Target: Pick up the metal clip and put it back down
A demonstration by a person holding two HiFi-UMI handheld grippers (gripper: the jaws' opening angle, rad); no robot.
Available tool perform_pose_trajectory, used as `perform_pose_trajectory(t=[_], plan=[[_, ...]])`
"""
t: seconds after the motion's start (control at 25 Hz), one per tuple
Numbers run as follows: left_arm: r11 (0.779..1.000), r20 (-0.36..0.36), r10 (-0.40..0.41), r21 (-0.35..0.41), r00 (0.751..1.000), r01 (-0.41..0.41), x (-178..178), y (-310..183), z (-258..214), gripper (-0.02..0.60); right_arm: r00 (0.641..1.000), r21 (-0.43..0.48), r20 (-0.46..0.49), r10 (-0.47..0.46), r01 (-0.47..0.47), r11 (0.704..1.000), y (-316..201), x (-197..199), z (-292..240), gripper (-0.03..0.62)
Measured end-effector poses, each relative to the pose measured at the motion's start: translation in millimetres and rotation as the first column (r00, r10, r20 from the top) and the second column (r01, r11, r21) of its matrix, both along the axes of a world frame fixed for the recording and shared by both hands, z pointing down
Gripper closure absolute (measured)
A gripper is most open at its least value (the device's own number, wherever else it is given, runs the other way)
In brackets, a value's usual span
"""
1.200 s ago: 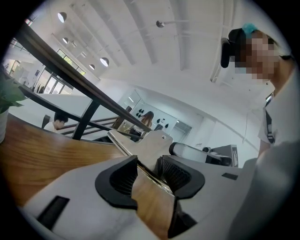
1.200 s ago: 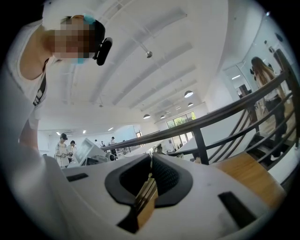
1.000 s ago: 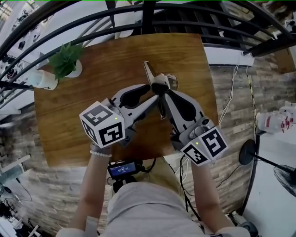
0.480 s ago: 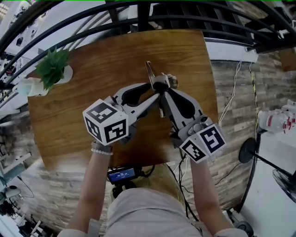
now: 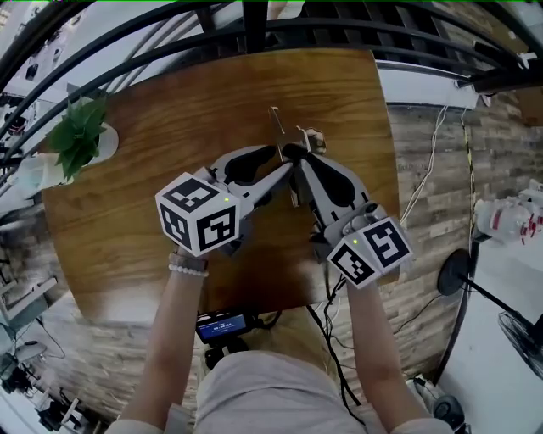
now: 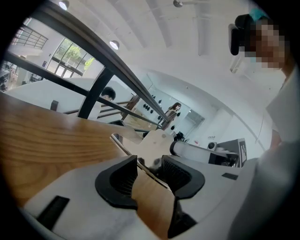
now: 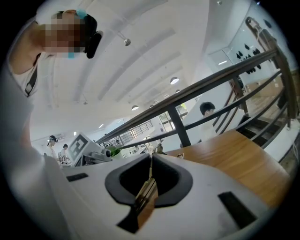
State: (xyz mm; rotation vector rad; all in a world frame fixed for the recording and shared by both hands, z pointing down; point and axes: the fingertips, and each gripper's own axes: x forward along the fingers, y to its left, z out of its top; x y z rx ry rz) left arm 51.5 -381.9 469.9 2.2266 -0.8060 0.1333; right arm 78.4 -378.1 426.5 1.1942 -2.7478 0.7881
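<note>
**A:** Where is the clip?

**B:** The thin shiny metal clip [image 5: 275,123] hangs over the middle of the brown wooden desk [image 5: 170,110], pinched from both sides. The left gripper [image 6: 149,164] has its jaws partway apart, clamped on a slanted flat part. The right gripper [image 7: 151,161] has its jaws almost together on a strip's thin edge. Whether the clip touches the wood, I cannot tell.

**A:** How should it be set down?

**B:** I'd lower both ends level, rest it flat, then release one side at a time so it can't spring.

**A:** And the surroundings?

**B:** A small green potted plant [image 5: 78,131] sits at the desk's left corner. A black metal railing [image 5: 254,25] runs beyond, with grey brick-patterned floor [image 5: 433,195] to the right.
</note>
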Motion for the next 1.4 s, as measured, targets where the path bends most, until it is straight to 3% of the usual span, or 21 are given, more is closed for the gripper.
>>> perform_pose_trajectory(t=[0.88, 1.4], plan=[[0.996, 0.077, -0.006, -0.092, 0.997, 0.013, 7, -34, 63, 0.411, 0.999, -0.097, -0.025, 0.038, -0.041, 0.994, -39, 7, 66, 0.572], [0.996, 0.073, 0.004, -0.090, 0.997, 0.003, 11, -34, 63, 0.411, 0.987, -0.212, -0.071, 0.142, -0.154, 0.965, -56, 24, 98, 0.573]])
